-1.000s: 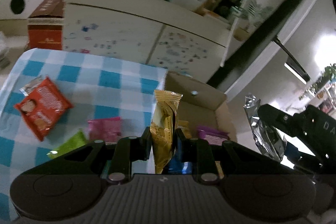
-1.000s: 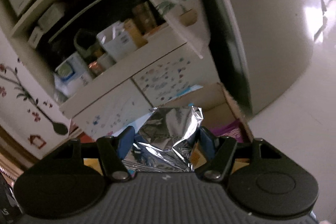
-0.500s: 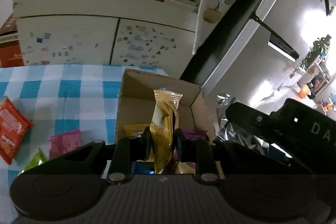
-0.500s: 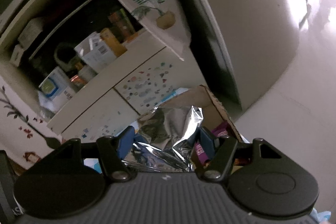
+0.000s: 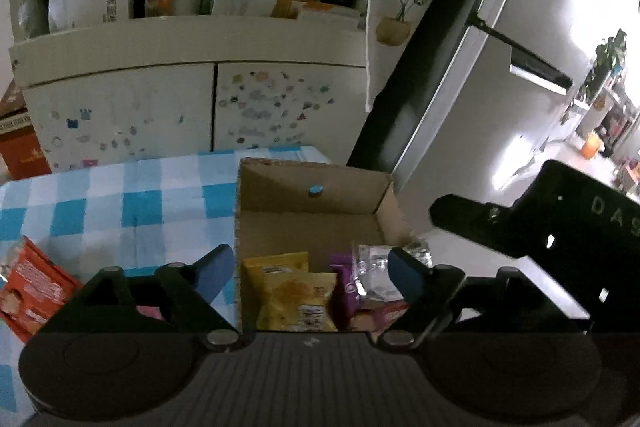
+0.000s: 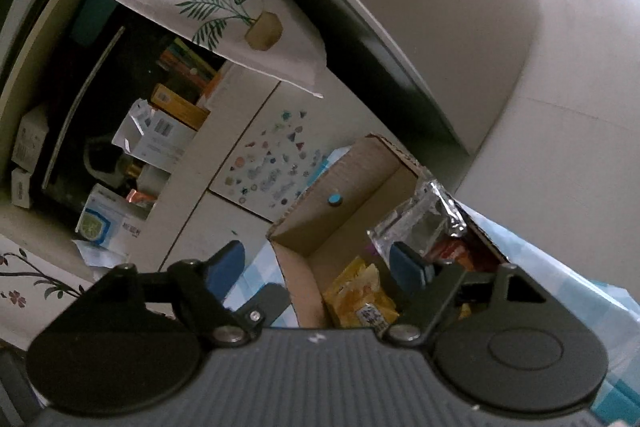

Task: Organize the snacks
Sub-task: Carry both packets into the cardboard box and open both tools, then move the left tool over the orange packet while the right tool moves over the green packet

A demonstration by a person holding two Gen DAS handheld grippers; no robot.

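Observation:
A brown cardboard box (image 5: 312, 223) stands open on the blue checked tablecloth (image 5: 140, 195). Inside lie a yellow snack packet (image 5: 290, 291), a purple packet (image 5: 342, 287) and a silver foil packet (image 5: 376, 267). My left gripper (image 5: 310, 271) hangs over the box, its jaws opening with nothing between them. My right gripper (image 6: 316, 265) is over the same box (image 6: 340, 195), jaws opening too. The silver foil packet (image 6: 424, 223) stands loose just beyond its right finger, unpressed. The yellow packet (image 6: 360, 295) lies below.
An orange-red snack packet (image 5: 28, 283) and a pink one (image 5: 150, 311) lie on the cloth left of the box. A white cabinet (image 5: 160, 107) with cluttered shelves stands behind the table, a fridge (image 5: 480, 87) to the right. The right gripper's black body (image 5: 540, 219) hangs beside the box.
Both grippers swung over the box and opened. The yellow packet left the left jaws and now lies in the box; the silver packet is free of the right jaws.

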